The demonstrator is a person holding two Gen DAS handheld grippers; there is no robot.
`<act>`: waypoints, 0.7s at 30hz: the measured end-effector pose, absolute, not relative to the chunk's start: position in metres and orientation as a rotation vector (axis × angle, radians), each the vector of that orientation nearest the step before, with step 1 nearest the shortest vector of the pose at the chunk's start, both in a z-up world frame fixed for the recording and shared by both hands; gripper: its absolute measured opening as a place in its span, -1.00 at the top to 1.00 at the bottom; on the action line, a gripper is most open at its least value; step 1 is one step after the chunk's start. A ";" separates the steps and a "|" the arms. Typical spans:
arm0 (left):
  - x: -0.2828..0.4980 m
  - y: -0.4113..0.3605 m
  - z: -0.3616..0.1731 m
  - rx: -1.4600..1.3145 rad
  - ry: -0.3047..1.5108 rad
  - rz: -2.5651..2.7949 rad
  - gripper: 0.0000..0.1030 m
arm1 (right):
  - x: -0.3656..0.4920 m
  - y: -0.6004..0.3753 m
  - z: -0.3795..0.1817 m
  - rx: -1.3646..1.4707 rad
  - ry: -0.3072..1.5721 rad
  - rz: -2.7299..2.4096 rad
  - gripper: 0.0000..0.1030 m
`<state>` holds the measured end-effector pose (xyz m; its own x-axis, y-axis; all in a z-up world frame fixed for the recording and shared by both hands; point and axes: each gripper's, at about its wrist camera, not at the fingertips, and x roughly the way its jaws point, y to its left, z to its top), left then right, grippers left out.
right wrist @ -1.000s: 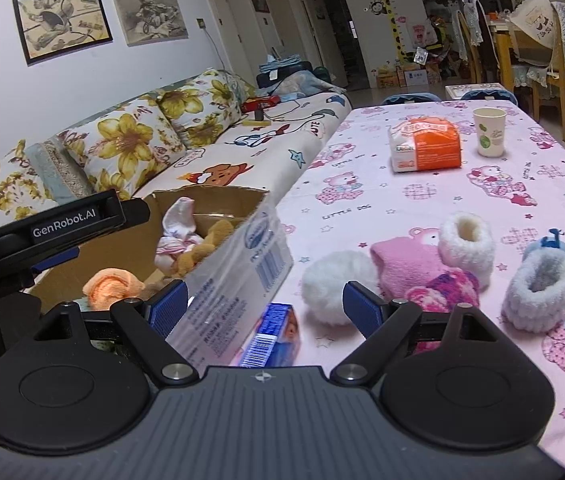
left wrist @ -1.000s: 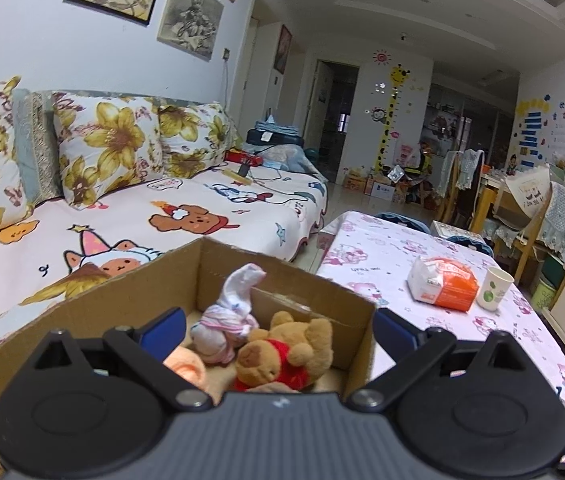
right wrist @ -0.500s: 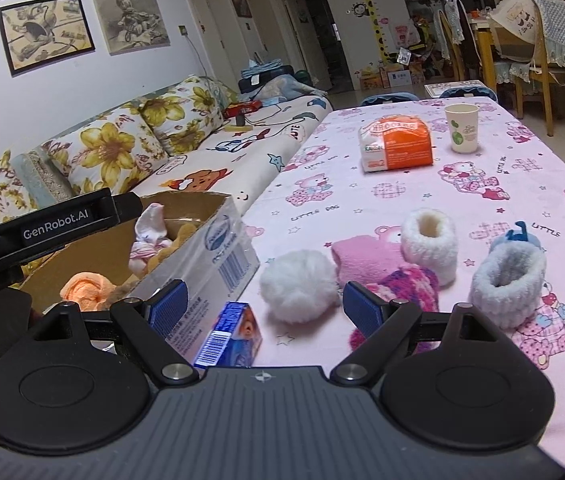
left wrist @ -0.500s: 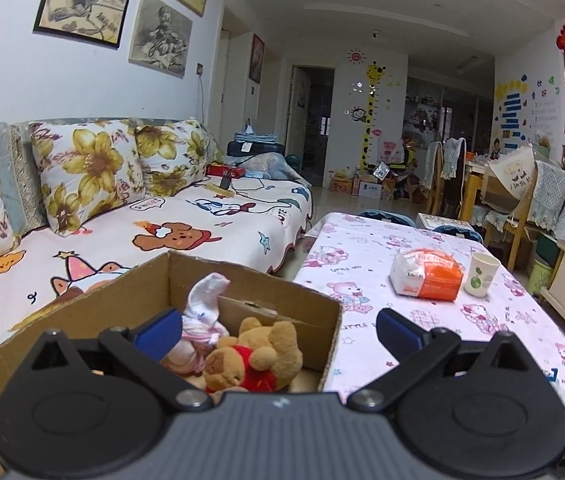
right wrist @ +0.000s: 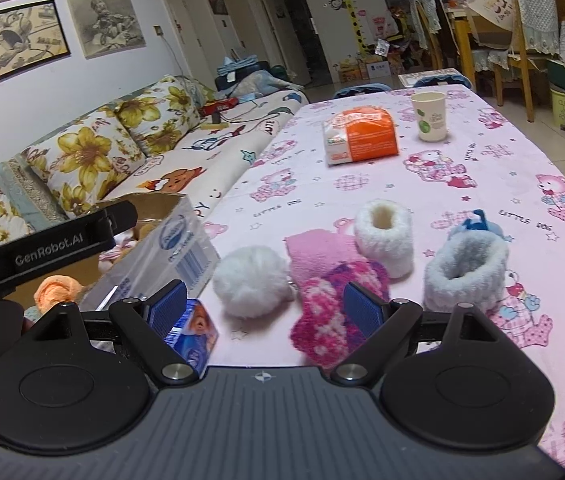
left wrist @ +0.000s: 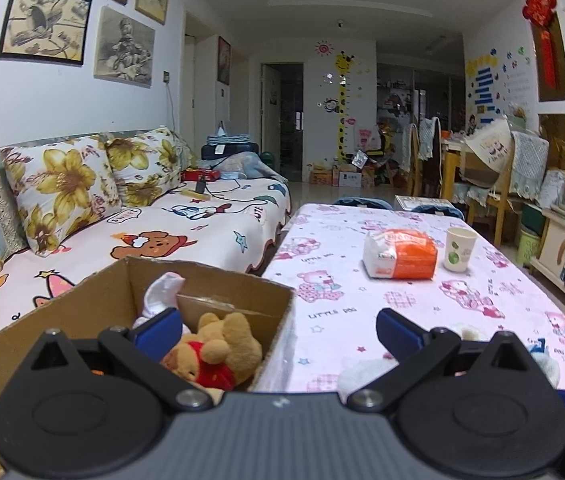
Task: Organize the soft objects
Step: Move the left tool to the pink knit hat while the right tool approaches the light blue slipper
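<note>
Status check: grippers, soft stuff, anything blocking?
Left gripper open, empty, over box. Right gripper open, empty. White pompom, pink sock on table. Small blue carton nearby.

Tablecloth: pink, printed with bears, stars and checked patches. On it: white pompom, plain pink sock, pink-purple-white knitted sock, cream cuff, grey-blue cuff, orange-and-white pack. Brown cardboard box holds a tan bear in red; sofa cushions white with yellow flowers.

"GenRobot.AI" on left tongs
</note>
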<state>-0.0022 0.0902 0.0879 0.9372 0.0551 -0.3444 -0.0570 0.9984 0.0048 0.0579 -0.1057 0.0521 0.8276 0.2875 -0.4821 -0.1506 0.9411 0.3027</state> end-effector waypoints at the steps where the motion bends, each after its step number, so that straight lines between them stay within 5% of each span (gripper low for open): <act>1: -0.002 0.088 0.087 0.000 0.353 0.055 -0.99 | 0.058 -0.106 0.052 0.260 0.549 0.231 -1.00; 21: 0.001 0.049 0.072 0.109 0.389 0.005 -0.98 | 0.053 -0.120 0.047 0.280 0.538 0.173 -1.00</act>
<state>0.0014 0.0486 0.0722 0.9254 0.0257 -0.3781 0.0161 0.9941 0.1068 0.0535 -0.1198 0.0465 0.8454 0.2341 -0.4801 -0.0886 0.9478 0.3063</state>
